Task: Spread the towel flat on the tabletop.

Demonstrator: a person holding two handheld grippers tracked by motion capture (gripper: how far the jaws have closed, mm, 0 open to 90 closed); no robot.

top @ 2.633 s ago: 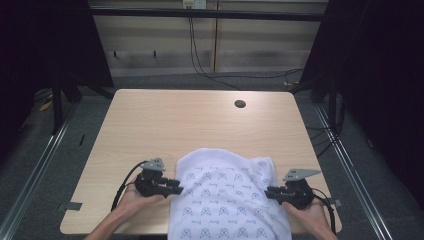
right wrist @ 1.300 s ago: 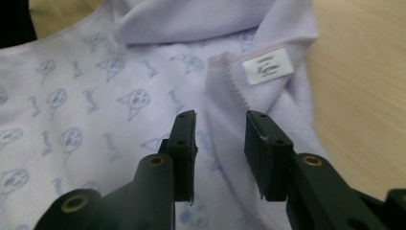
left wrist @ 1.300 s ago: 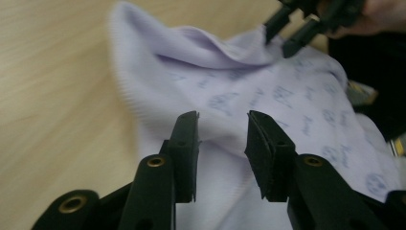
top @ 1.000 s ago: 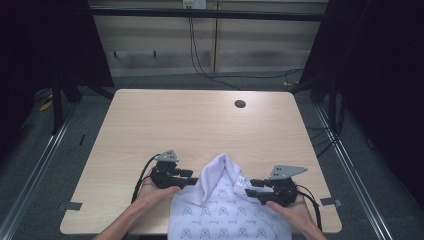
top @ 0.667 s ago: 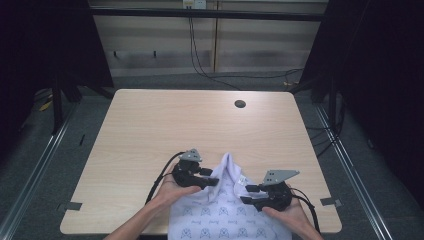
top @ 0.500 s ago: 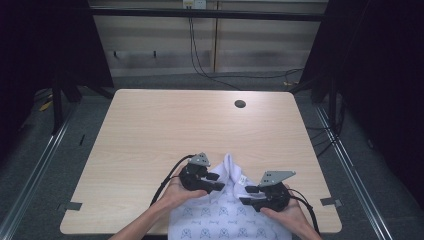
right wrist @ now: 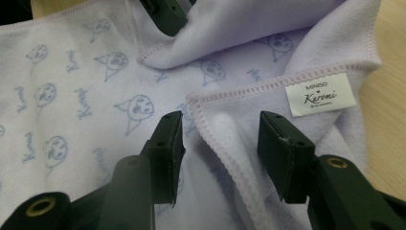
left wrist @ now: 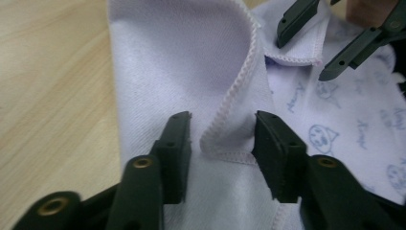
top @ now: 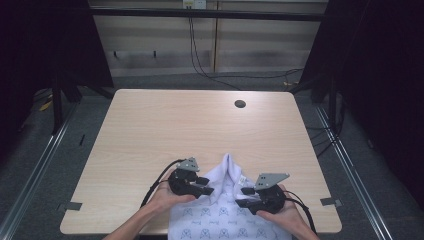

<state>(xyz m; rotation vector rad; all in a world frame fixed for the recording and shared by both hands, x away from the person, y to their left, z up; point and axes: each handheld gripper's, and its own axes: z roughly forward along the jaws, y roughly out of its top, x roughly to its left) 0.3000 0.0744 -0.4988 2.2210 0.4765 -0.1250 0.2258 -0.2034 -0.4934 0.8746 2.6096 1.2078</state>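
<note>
Both towel corners folded in to the middle

The left hand-held gripper (left wrist: 221,143), jaws just closing, straddles a folded hem; the right hand-held gripper (right wrist: 218,153), jaws just opening, lets its corner go. The towel (top: 227,220), earlier spread flat, now peaks at the tabletop's (top: 150,135) near edge.

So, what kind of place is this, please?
Probably a lab or recording studio, not a home: a bare wooden table with a cable hole, dark curtains at the sides, and cables trailing down the back wall.
</note>
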